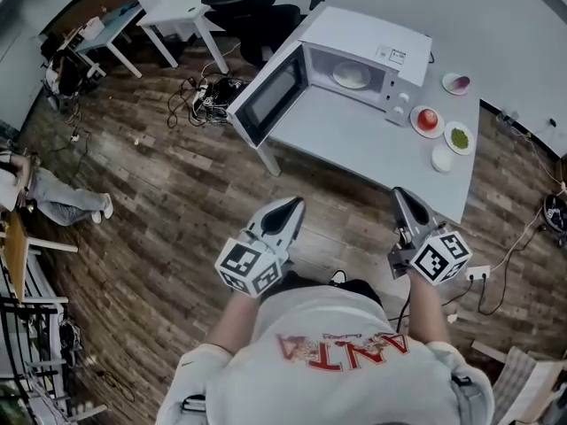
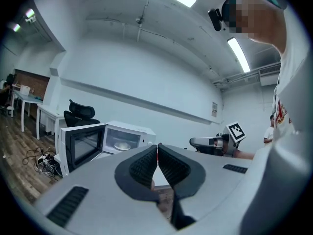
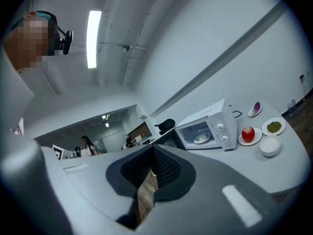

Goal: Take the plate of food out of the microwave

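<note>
A white microwave (image 1: pixel 372 56) stands on a grey table (image 1: pixel 354 144) with its door (image 1: pixel 270 96) swung open to the left. Inside it lies a white plate of pale food (image 1: pixel 351 75), also seen as the plate (image 2: pixel 122 145) in the left gripper view and the plate (image 3: pixel 201 138) in the right gripper view. My left gripper (image 1: pixel 297 204) and right gripper (image 1: pixel 398 193) hang side by side over the wooden floor, short of the table's near edge and pointing toward it. Both are shut with nothing between the jaws, as the left gripper (image 2: pixel 157 148) and right gripper (image 3: pixel 152 153) views show.
Right of the microwave sit a plate with a red apple (image 1: pixel 427 119), a plate of green food (image 1: pixel 459 137), a white bowl (image 1: pixel 443 158) and a dish with something purple (image 1: pixel 456 83). Cables (image 1: pixel 199 96) and a black chair (image 1: pixel 257 16) lie beyond the open door. A person (image 1: pixel 53 197) sits far left.
</note>
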A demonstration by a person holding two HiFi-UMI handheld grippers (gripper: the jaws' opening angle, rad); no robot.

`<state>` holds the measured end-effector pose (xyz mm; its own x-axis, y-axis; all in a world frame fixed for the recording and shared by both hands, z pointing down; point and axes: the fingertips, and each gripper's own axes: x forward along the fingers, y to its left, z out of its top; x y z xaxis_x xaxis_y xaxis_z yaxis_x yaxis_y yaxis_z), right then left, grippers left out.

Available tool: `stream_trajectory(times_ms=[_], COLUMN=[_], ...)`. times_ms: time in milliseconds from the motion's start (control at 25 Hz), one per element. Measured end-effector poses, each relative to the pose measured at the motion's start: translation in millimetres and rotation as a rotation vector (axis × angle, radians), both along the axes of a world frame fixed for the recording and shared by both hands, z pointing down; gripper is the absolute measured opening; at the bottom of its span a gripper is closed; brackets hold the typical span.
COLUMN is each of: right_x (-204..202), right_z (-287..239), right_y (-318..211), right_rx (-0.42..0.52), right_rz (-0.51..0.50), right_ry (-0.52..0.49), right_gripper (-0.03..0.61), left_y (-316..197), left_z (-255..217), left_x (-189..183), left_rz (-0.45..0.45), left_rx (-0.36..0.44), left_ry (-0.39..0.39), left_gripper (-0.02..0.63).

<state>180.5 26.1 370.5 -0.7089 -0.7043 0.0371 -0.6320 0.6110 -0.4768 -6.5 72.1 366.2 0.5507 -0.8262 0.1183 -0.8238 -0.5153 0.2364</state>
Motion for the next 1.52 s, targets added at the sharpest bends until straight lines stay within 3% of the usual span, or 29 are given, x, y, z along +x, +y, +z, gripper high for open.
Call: stream_trajectory(times_ms=[240, 440, 640, 800, 960, 1120, 1520], right_x=[3.8, -5.4, -47.1, -86.5, -100.7, -103.2, -79.1], right_z=[24.9, 32.9, 25.5, 20.5, 20.5, 31.8, 93.0], right_y=[-40.8, -72.2, -113.6, -150.2, -176.5, -196.5, -282.3], right_rx=[-0.062, -0.087, 0.000, -0.019, -0.041, -0.095, -0.305], right_rz=[0.014, 0.046, 0.128, 0.162, 0.229, 0.275, 0.343], right_ry=[-0.040, -0.016, 0.164, 0.167, 0.167, 0.128, -0.090], right_gripper=[0.000, 0.000, 0.000, 0.001, 0.000, 0.000, 0.002], left_y=[-52.0, -95.5, -143.4, -181.4, -205.2, -220.7, -268.8], left_z=[6.1, 8.4, 14.5, 13.0, 17.2, 25.7, 32.0], left_x=[-3.7, -12.6, -39.5, -68.0, -85.2, -87.4, -69.9], left_rz=[-0.016, 0.012, 0.046, 0.089, 0.130, 0.144, 0.132], left_rx=[-0.027, -0.019, 0.022, 0.030, 0.017, -0.006, -0.028], left_ry=[-0.003, 0.007, -0.046, -0.034, -0.015, 0.007, 0.002], left_gripper=[0.014, 0.014, 0.009, 0.009, 0.009, 0.009, 0.009])
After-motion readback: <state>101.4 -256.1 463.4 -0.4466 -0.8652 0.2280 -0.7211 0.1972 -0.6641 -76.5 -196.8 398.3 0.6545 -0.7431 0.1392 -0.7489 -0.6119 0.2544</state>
